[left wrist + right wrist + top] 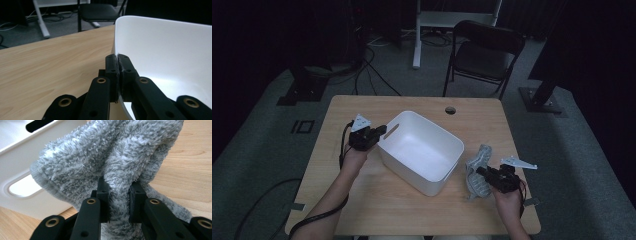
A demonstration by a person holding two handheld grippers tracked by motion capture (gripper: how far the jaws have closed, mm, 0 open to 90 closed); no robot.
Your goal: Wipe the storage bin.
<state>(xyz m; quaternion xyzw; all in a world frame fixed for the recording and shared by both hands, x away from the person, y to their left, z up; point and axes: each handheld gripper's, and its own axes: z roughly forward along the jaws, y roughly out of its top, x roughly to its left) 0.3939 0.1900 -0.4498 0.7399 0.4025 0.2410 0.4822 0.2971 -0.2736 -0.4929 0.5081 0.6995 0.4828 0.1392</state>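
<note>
My left gripper point(118, 75) pinches the rim of the white bin point(432, 170) on the wooden table point(362, 200). My right gripper point(119, 192) clamps a fluffy grey towel point(112, 152) beside the bin.

Table surface: light wood-grain table point(412, 205) with two items on it.

You have a white plastic bin point(420, 151) sitting near the middle of the top, turned at an angle to the table edges, with slot handles cut into its end walls and its inside bare. To its right on your side, a grey fluffy cloth point(477, 170) lies bunched on the wood just beside the bin's near right corner; whether the two touch can't be told. A round cable hole point(450, 110) sits near the far edge, behind the bin.
</note>
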